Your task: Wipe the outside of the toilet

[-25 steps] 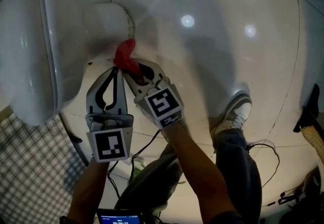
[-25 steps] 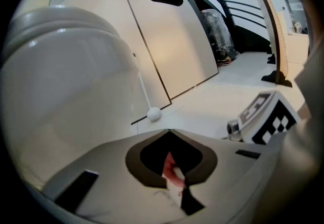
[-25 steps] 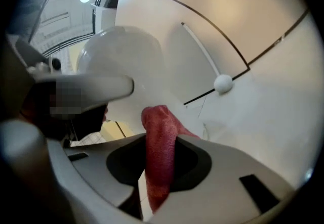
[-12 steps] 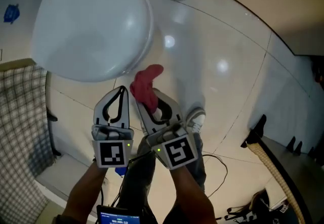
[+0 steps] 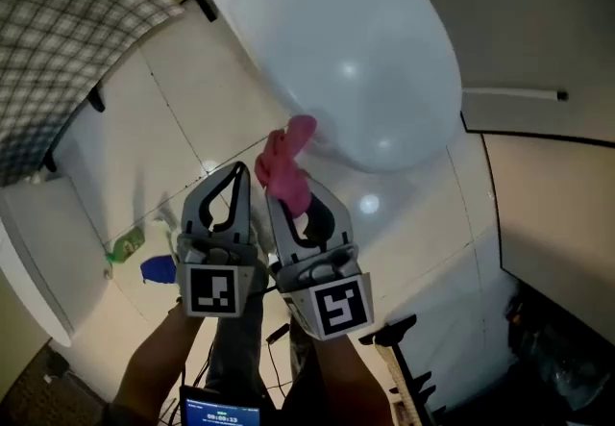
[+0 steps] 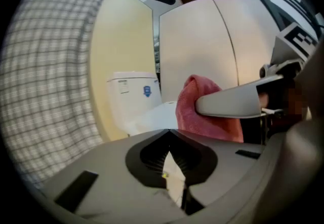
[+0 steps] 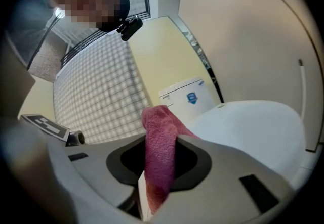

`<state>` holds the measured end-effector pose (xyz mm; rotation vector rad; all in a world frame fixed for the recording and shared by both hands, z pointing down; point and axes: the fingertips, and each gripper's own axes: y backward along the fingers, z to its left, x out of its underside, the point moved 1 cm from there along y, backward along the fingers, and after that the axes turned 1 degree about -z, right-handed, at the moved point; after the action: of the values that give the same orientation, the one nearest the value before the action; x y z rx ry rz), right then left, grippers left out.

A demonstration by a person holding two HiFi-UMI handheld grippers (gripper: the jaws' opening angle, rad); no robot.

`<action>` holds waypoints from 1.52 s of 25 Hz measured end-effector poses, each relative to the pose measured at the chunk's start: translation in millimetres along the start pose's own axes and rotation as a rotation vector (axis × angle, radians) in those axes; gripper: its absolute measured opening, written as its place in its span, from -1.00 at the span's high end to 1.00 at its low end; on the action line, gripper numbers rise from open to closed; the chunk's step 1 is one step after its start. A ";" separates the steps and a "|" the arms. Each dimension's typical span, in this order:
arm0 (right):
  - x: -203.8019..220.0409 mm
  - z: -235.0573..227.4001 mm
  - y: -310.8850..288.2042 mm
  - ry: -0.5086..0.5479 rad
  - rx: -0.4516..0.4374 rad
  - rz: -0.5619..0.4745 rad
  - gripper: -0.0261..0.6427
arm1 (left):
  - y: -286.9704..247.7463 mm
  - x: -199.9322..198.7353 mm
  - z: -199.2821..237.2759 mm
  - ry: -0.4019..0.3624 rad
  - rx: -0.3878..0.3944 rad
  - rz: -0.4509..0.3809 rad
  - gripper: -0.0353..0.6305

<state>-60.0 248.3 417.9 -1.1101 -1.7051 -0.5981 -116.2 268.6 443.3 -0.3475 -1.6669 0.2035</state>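
Observation:
The white toilet (image 5: 356, 59) fills the upper middle of the head view, lid down; its cistern (image 7: 188, 97) shows behind the lid (image 7: 253, 132) in the right gripper view. My right gripper (image 5: 300, 191) is shut on a pink cloth (image 5: 286, 169), which sticks up between its jaws just short of the bowl's front. The same pink cloth (image 7: 161, 154) runs down through the jaws in the right gripper view. My left gripper (image 5: 231, 186) sits close beside it on the left, shut with nothing in it. In the left gripper view the cloth (image 6: 202, 112) hangs to the right.
A checked curtain (image 5: 67, 30) hangs at the upper left. A green bottle (image 5: 125, 244) and a blue object (image 5: 159, 269) lie on the white tiled floor at the left. A dark stand (image 5: 394, 333) rises near my right arm. A wall rail (image 5: 514, 94) runs at the right.
The head view has swung round, so the toilet now lies upper right instead of upper left. Both grippers stay side by side, the right one still holding the cloth.

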 end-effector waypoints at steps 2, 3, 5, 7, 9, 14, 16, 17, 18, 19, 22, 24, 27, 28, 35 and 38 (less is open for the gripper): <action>13.0 31.3 -26.1 0.033 -0.063 0.042 0.65 | 17.5 13.7 36.9 0.038 -0.081 0.022 0.87; 19.4 46.2 -39.1 0.050 -0.080 0.048 0.65 | 26.3 21.5 56.3 0.057 -0.111 0.033 0.87; 31.6 74.8 -61.4 0.077 -0.113 0.052 0.65 | 45.7 37.9 93.0 0.107 -0.169 0.049 0.87; 45.5 103.0 -78.2 0.096 -0.160 0.077 0.65 | 66.0 55.4 124.3 0.152 -0.222 0.066 0.87; 58.4 123.7 -92.5 0.108 -0.173 0.093 0.65 | 81.0 67.8 151.8 0.170 -0.246 0.063 0.87; 81.9 117.5 -130.8 0.116 -0.067 0.082 0.65 | 65.1 81.3 181.4 0.216 -0.205 0.083 0.87; 96.5 105.4 -146.7 0.138 -0.038 0.083 0.65 | 46.9 82.6 187.4 0.227 -0.199 0.046 0.87; 105.9 97.7 -156.6 0.148 -0.027 0.079 0.65 | 37.5 85.6 192.6 0.225 -0.202 0.020 0.87; 117.1 87.9 -168.0 0.155 -0.017 0.074 0.65 | 27.8 91.8 198.2 0.221 -0.207 0.000 0.87; 130.4 75.3 -180.3 0.160 -0.006 0.071 0.65 | 18.1 101.7 202.5 0.217 -0.211 -0.010 0.87; 176.2 21.4 -212.4 0.163 0.054 0.087 0.65 | -9.0 143.4 201.0 0.216 -0.200 -0.004 0.87; 200.7 -19.8 -238.8 0.173 0.102 0.077 0.65 | -30.3 171.9 203.7 0.212 -0.200 -0.016 0.87; 227.3 -78.6 -282.8 0.216 0.164 0.043 0.65 | -68.6 217.1 209.8 0.197 -0.194 -0.012 0.87; 233.5 -97.2 -296.2 0.233 0.181 0.031 0.65 | -83.4 229.4 210.1 0.195 -0.188 -0.014 0.87; 222.9 -161.3 -347.9 0.262 0.243 -0.096 0.65 | -186.0 247.7 209.0 0.182 -0.127 -0.109 0.87; 209.0 -159.5 -326.7 0.272 0.256 -0.141 0.65 | -196.2 240.6 197.4 0.163 -0.088 -0.126 0.87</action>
<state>-296.5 54.9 705.2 -0.6984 -1.5781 -0.5714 -355.9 180.7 708.2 -0.3156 -1.5337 0.0069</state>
